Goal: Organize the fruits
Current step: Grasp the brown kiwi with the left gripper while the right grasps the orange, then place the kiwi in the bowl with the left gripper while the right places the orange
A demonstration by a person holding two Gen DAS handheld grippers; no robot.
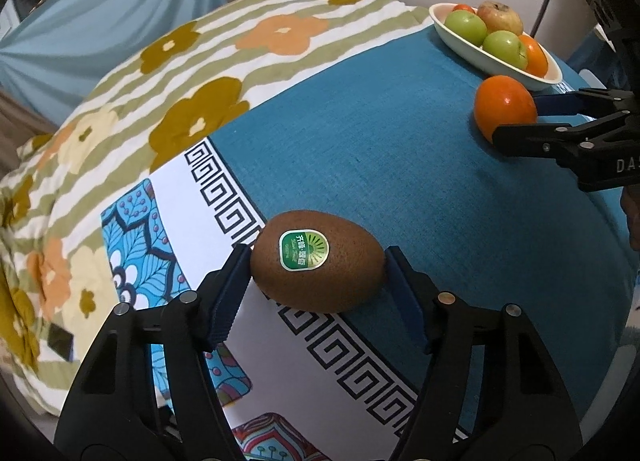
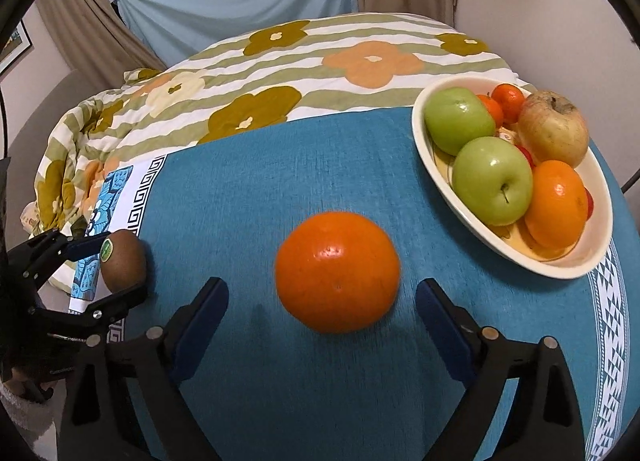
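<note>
Kiwi (image 1: 318, 261) sits clamped in our left gripper (image 1: 318, 265); our right gripper (image 2: 322, 301) stands wide around the orange (image 2: 337, 271), near the fruit bowl (image 2: 560, 265).

Left matte-black plastic two-finger gripper (image 1: 318, 261): angular linkage arms, round silver and brass-toned pivot screws, ribbed dark-blue rubber finger pads (image 1: 228, 301). Right matte-black plastic two-finger gripper (image 2: 322, 301): same build, silver pivot screws, dark-blue pads (image 2: 200, 317); pale lettering "DAS" on housing in left wrist view. Sliver of bare skin at frame edge.
</note>
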